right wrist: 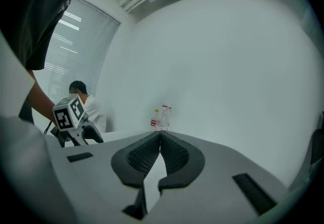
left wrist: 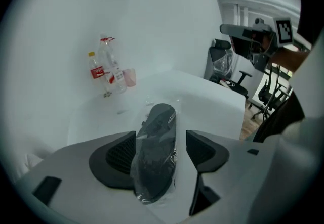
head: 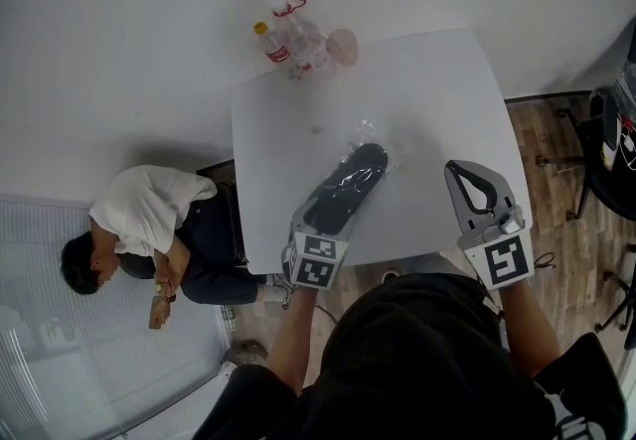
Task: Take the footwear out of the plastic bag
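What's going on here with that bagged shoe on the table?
A person is working at a white table with a hand-held tool in each hand. A dark piece of footwear, still inside its clear plastic bag, lies flat on the table. The left tool is open, its jaws on either side of the bagged footwear without gripping it. The right tool is shut and empty, held off to the right. The footwear is not out yet.

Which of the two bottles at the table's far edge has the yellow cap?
The shorter bottle with the red label; the taller clear bottle beside it has a red top instead.
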`<action>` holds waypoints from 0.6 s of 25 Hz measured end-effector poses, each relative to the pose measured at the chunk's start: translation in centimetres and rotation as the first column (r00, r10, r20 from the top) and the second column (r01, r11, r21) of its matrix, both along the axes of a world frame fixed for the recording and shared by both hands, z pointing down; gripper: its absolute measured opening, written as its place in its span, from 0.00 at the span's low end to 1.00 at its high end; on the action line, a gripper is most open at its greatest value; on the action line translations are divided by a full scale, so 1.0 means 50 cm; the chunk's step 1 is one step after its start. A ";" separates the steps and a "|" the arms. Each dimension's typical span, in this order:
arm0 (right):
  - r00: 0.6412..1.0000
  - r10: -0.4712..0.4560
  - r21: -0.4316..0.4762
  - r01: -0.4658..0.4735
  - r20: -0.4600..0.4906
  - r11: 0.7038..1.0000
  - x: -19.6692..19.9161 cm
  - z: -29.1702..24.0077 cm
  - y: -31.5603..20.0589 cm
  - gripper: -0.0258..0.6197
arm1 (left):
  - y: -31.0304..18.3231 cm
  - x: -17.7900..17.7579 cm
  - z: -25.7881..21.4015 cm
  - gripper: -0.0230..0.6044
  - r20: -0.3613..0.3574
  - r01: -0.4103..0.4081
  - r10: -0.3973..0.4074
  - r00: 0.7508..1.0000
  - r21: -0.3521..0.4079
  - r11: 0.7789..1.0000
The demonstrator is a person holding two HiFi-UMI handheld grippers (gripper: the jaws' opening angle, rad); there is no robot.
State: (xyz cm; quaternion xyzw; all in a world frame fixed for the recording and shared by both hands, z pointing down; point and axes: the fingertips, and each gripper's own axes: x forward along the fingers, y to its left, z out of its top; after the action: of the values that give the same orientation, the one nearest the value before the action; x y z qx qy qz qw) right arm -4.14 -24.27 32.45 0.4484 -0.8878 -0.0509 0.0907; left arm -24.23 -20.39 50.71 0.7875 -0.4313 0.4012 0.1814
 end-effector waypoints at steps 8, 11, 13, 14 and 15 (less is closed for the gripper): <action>1.000 -0.029 -0.004 0.029 0.011 1.000 0.035 0.030 -0.064 0.07 | -0.035 0.003 0.101 0.74 0.161 -0.093 0.107 0.981 -0.094 0.991; 1.000 -0.020 -0.013 0.020 0.024 1.000 0.053 0.029 -0.093 0.07 | -0.057 0.001 0.134 0.79 0.217 -0.125 0.153 0.964 -0.135 0.983; 0.999 -0.023 -0.008 0.023 0.023 1.000 0.060 0.029 -0.110 0.07 | -0.063 -0.004 0.160 0.82 0.247 -0.145 0.187 0.951 -0.179 0.973; 0.999 -0.024 -0.007 0.024 0.022 1.000 0.063 0.030 -0.117 0.07 | -0.065 -0.006 0.172 0.84 0.251 -0.150 0.199 0.947 -0.202 0.968; 0.999 -0.023 -0.009 0.023 0.023 1.000 0.067 0.032 -0.124 0.07 | -0.067 -0.007 0.182 0.85 0.248 -0.153 0.208 0.946 -0.224 0.963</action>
State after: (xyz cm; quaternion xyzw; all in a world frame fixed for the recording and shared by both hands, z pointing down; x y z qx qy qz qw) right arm -0.79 -30.48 34.04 0.4381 -0.8941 -0.0427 0.0822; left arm -24.56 -23.74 59.79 0.7394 -0.3348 0.5612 0.1624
